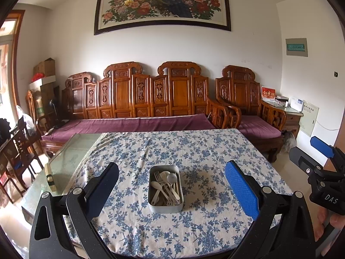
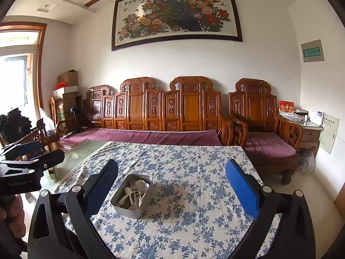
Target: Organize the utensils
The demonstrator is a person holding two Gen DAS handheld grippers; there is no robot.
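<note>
The utensils (image 1: 166,186) — pale spoons and forks in a loose heap — all lie inside a metal tin (image 1: 165,207) that stands on the flowered cloth of the counter (image 1: 215,151), with none lying loose on the cloth in either view. From the left claw (image 1: 171,188) the tin sits straight ahead and centred between the two fingers, its long axis running away from the camera, in line with the claw's reach. From the right claw (image 2: 171,188) the same tin (image 2: 129,210) lies ahead but off to the left, close to that claw's left finger, and turned at a slant. Both claws hang above the counter with fingers wide apart and nothing between them. By this the left claw is the better lined up, though neither looks clearly nearer. Utensils gathered in the tin would suit either a sorted end or a jumble waiting to be laid out — the scene does not settle which.
</note>
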